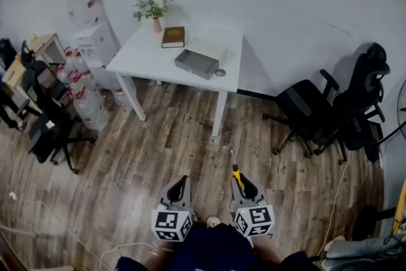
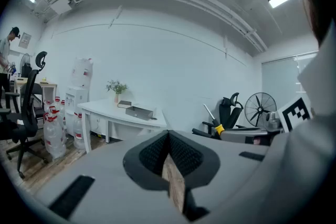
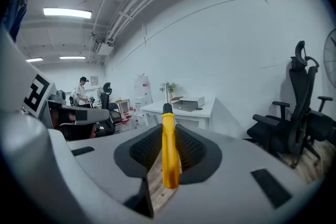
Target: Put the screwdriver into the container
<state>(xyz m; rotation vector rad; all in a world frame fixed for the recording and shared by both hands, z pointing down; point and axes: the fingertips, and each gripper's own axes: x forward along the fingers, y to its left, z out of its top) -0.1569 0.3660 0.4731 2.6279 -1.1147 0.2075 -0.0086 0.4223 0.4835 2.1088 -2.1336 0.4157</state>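
The screwdriver [image 1: 234,172] has a yellow handle and a thin metal shaft that points forward toward the table. My right gripper [image 1: 244,188] is shut on it low in the head view; in the right gripper view the handle [image 3: 168,150] stands upright between the pads. The container [image 1: 197,63], a shallow grey open box, sits on the white table [image 1: 143,55] well ahead of both grippers; it also shows as the grey box [image 3: 188,104] and the box [image 2: 139,112]. My left gripper [image 1: 179,190] is shut with nothing in it, left of the right one.
A potted plant [image 1: 152,9], a brown book [image 1: 173,37] and a small round object [image 1: 220,73] share the table. Black office chairs [image 1: 330,108] stand at the right, more chairs [image 1: 47,127] and stacked water bottles [image 1: 89,28] at the left. A person [image 3: 82,93] stands far off.
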